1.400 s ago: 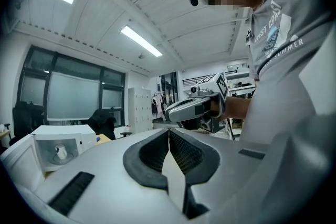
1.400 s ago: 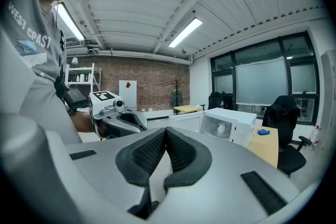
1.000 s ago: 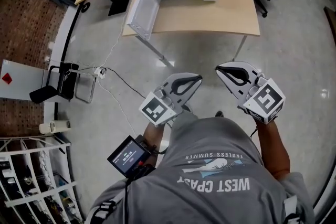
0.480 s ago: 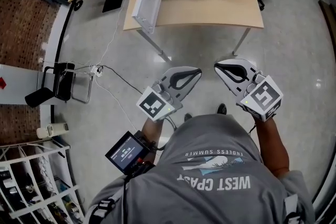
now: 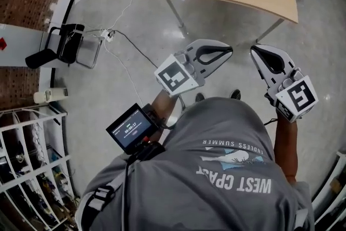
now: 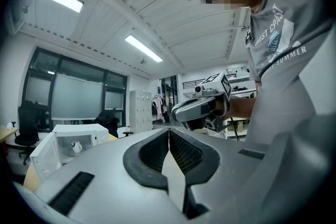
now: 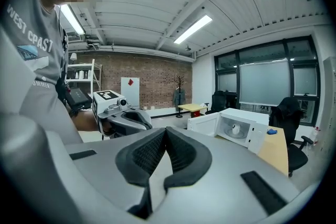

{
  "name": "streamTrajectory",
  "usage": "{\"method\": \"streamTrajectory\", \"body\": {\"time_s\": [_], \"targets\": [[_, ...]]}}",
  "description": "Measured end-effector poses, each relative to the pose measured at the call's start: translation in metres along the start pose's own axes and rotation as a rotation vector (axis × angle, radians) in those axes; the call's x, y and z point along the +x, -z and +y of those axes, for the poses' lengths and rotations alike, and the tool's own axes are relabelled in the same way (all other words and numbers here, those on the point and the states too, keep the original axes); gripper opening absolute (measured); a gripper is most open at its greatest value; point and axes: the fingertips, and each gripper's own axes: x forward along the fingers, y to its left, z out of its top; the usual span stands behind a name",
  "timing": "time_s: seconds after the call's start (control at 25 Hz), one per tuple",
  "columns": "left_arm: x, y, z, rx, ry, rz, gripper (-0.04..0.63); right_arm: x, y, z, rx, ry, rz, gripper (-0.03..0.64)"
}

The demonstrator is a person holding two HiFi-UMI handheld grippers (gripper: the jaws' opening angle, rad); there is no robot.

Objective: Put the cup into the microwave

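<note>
The cup [image 7: 234, 129] is sitting inside the microwave [image 7: 252, 114], on the turntable [image 7: 230, 135], near the middle of the cavity and clear of its walls. It is looking upright to us, long axis vertical. It is showing too small for us to tell which way any handle is pointing.

The door [image 7: 203, 124] is hanging wide open at nine o'clock of the cavity in the right gripper view, so the mouth is facing us. The microwave is standing on a wooden table [image 7: 275, 152], toward the table's left edge in the head view, with bare tabletop lying in front of it and to its right. A small blue thing [image 7: 271, 132] is lying on the table at three o'clock of the microwave, just beside it.

We are standing well back from the table, with open floor [image 5: 135, 24] lying between us and it. We are holding both grippers out toward twelve o'clock, side by side and apart. The left gripper [image 5: 231, 51] is pressing its jaws together on nothing. The right gripper [image 5: 253, 50] is doing the same, pads meeting and empty.

A cable [image 5: 130, 70] is running across the floor at ten o'clock of the left gripper, leading toward a black chair [image 5: 62, 43] at nine o'clock. A white rack [image 5: 32, 132] is standing at eight o'clock, beside the brick wall. An office chair [image 7: 291, 113] is sitting behind the table's far side.
</note>
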Motion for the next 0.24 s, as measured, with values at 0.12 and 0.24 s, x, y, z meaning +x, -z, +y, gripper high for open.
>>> {"method": "streamTrajectory", "body": {"time_s": [0.12, 0.24], "targets": [[-0.029, -0.001, -0.005, 0.032, 0.014, -0.025, 0.023, 0.012, -0.002, 0.029, 0.010, 0.006, 0.006, 0.018], [-0.054, -0.005, -0.011, 0.039, 0.029, -0.042, 0.023, 0.021, -0.008, 0.055, 0.007, 0.013, 0.006, 0.018]]}}
